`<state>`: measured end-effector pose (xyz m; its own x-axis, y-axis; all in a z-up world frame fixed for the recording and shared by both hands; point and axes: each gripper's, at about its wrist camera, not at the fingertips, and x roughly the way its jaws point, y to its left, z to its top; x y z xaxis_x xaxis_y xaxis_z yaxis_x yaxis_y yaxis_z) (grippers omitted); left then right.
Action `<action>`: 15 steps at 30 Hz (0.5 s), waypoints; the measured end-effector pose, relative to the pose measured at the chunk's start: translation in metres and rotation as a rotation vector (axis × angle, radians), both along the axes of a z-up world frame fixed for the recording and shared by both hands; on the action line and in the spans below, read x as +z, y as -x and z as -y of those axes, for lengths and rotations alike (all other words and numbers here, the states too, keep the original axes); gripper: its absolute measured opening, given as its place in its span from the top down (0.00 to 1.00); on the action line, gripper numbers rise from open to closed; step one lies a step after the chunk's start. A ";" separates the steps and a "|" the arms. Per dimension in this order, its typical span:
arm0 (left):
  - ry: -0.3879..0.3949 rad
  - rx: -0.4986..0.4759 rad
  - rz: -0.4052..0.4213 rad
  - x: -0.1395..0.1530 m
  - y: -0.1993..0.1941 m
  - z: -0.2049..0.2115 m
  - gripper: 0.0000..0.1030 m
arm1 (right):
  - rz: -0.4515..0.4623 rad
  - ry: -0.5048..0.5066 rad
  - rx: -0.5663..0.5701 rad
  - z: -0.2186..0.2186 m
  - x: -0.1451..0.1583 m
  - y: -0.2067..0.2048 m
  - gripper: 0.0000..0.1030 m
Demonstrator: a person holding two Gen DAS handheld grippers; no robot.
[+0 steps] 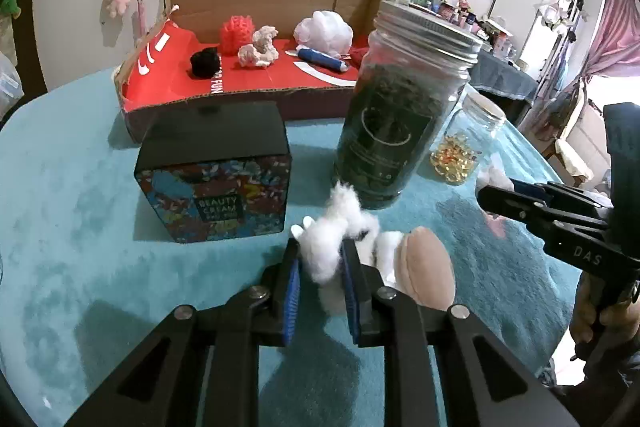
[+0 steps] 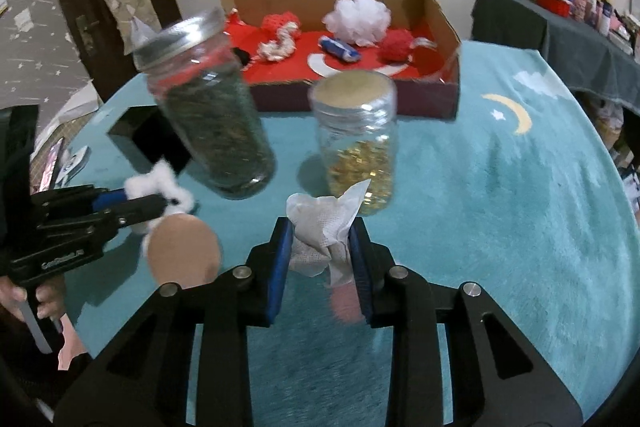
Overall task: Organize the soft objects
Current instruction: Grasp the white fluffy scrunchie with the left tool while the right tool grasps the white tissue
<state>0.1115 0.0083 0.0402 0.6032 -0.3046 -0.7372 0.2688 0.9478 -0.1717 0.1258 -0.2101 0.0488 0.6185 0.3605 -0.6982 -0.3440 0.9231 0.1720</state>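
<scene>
Between left fingers [image 1: 295, 269], cotton wad [image 1: 326, 251]

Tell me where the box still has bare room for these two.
The cardboard box floor is bare at front centre, between the cream scrunchie and the red pom-pom. The back row around the white bath pouf is crowded. Both jars, the herb jar especially, stand in the way.
</scene>
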 end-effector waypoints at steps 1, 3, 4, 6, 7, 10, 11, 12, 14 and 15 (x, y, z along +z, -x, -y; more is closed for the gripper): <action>0.011 -0.002 -0.001 0.001 0.001 -0.002 0.82 | 0.003 -0.003 0.001 -0.001 0.002 0.001 0.73; 0.026 -0.003 -0.002 0.003 0.003 -0.007 0.82 | 0.005 -0.018 0.001 -0.001 0.005 0.004 0.73; 0.027 0.000 0.000 0.004 0.003 -0.009 0.82 | 0.005 -0.024 0.004 0.000 0.007 0.005 0.73; 0.035 0.007 -0.001 0.006 0.005 -0.018 0.82 | 0.007 -0.032 0.007 -0.002 0.010 0.008 0.73; 0.039 0.015 -0.003 0.006 0.005 -0.023 0.82 | 0.005 -0.031 0.013 -0.003 0.011 0.009 0.73; 0.013 0.038 -0.004 0.005 0.009 -0.035 0.82 | -0.006 -0.033 0.025 -0.008 0.010 0.010 0.73; 0.009 0.041 -0.009 0.004 0.010 -0.039 0.82 | -0.011 -0.032 0.027 -0.009 0.009 0.011 0.73; 0.004 0.042 -0.016 0.002 0.010 -0.041 0.80 | -0.016 -0.028 0.029 -0.011 0.007 0.011 0.73; -0.014 0.050 -0.019 -0.002 0.010 -0.043 0.77 | -0.029 -0.002 0.027 -0.016 0.001 0.012 0.73; -0.035 0.054 -0.013 -0.004 0.011 -0.041 0.73 | -0.034 0.028 0.021 -0.019 -0.004 0.012 0.73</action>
